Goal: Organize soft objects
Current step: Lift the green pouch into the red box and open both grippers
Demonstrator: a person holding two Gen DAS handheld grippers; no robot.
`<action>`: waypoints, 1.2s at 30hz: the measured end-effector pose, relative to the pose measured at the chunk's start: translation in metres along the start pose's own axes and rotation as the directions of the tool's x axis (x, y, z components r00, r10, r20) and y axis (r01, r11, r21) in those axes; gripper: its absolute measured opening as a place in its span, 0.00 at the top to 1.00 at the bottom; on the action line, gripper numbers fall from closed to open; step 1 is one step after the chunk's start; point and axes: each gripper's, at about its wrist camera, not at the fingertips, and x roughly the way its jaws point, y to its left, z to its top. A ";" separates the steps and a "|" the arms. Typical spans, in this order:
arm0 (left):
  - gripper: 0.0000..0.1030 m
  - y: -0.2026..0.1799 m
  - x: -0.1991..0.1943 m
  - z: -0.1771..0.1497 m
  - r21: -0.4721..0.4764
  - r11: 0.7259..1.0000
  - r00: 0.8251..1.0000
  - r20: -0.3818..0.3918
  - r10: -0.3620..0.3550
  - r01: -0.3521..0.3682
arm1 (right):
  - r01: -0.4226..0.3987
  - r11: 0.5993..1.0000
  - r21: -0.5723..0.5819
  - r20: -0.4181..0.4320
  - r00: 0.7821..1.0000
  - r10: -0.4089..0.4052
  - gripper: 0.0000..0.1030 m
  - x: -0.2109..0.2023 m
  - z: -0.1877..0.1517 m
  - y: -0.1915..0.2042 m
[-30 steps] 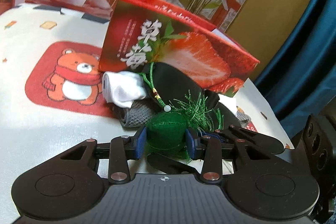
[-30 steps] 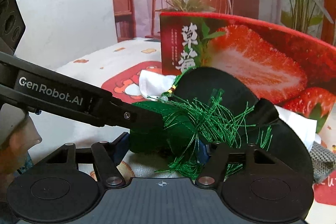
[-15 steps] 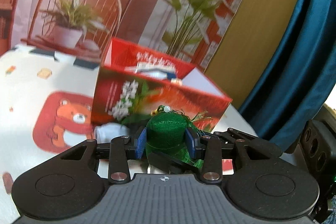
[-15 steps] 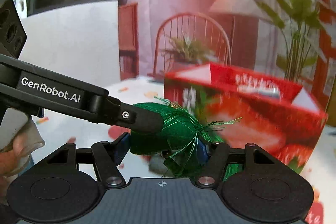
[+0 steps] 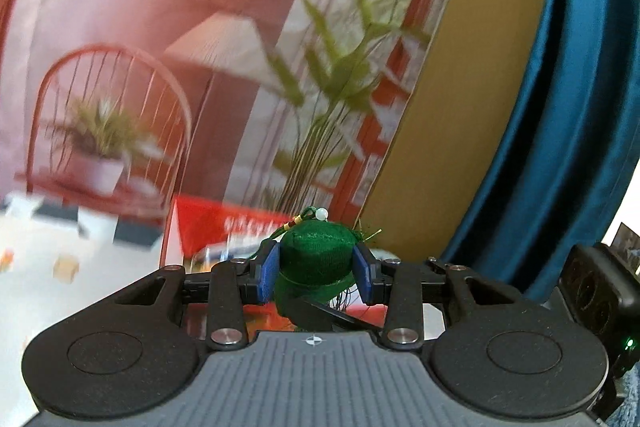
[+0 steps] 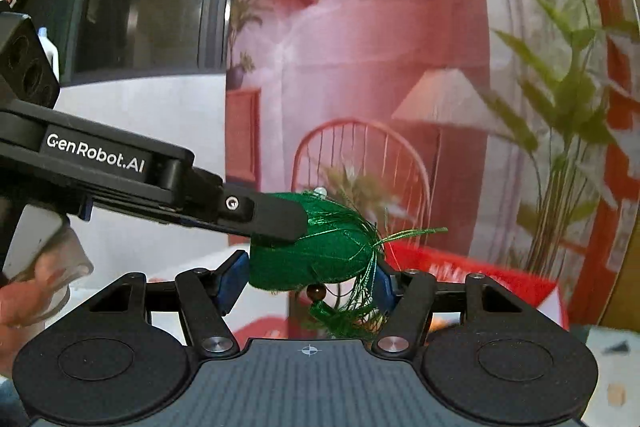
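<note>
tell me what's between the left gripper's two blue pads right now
A green stuffed pouch, pinched between the left gripper pads in the left wrist view; the right gripper grips it too.

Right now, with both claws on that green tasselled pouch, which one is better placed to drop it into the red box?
Probably left. The left gripper pinches the green pouch squarely, with the red box straight ahead. From the right gripper, the box lies off to the side.

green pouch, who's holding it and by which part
Both grippers hold the green tasselled pouch: the left gripper clamps its round body, the right gripper its tassel end.
</note>
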 end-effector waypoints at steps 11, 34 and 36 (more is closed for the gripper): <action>0.60 -0.016 0.054 0.060 0.060 0.998 0.995 0.089 -0.035 0.029 | 0.062 0.995 -0.078 0.094 0.994 -0.054 0.43 0.022 0.061 -0.058; 0.59 -0.010 0.202 0.012 0.044 0.998 0.972 -0.233 -0.033 0.045 | 0.127 0.989 0.080 -0.160 0.981 -0.113 0.42 0.065 -0.034 -0.163; 0.57 -0.012 0.204 0.010 0.076 0.997 0.972 -0.234 0.003 0.015 | 0.148 0.985 0.084 -0.176 0.976 -0.131 0.41 0.065 -0.041 -0.167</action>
